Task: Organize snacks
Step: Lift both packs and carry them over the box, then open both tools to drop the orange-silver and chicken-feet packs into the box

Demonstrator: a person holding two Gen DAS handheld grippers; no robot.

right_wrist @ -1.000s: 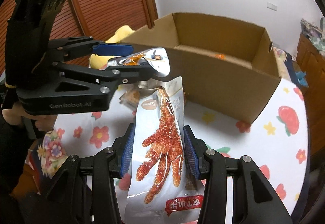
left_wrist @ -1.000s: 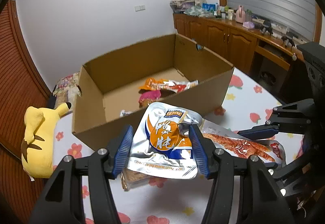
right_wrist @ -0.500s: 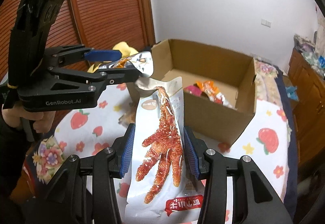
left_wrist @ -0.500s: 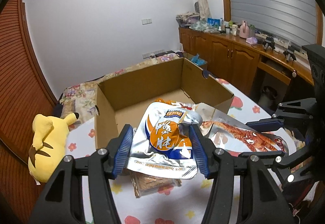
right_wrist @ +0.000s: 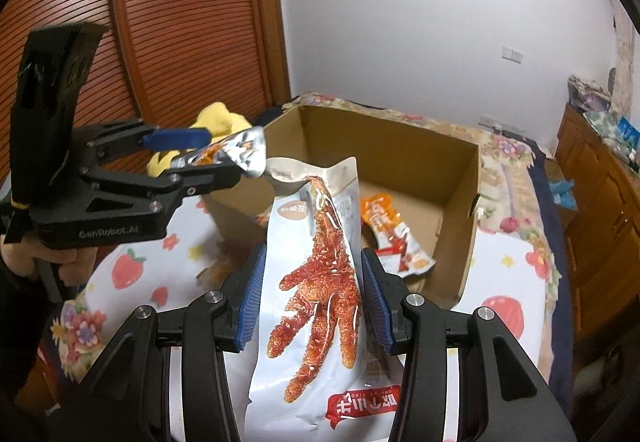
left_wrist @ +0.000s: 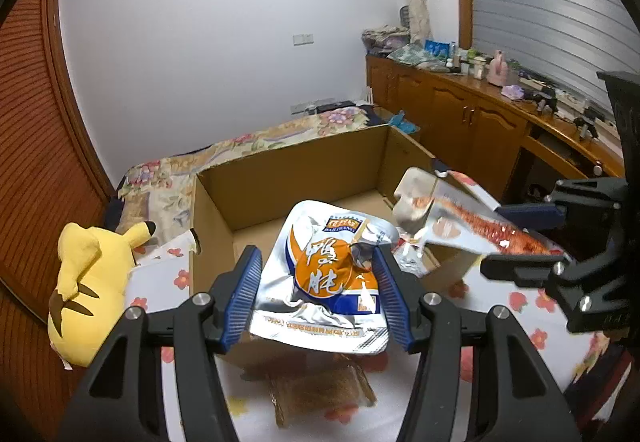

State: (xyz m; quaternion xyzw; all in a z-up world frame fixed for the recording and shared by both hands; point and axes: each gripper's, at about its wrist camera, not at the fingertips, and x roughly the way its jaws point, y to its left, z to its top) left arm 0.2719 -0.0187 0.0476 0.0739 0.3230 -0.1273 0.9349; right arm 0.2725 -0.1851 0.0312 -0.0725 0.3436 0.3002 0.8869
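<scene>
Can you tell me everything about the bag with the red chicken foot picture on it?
The chicken foot bag is a long, pale, glossy plastic pouch showing a red spicy chicken foot, with a red label near its bottom. The right gripper clamps it by both side edges in the air. Its curled top leans toward the cardboard box, near the silver bag.

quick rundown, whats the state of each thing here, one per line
left hand-held gripper: shut on silver pouch
right hand-held gripper: shut on chicken-foot pack
silver pouch: held, off the table
chicken-foot pack: held, off the table
cardboard box: open-topped
orange packet: lying inside box
</scene>
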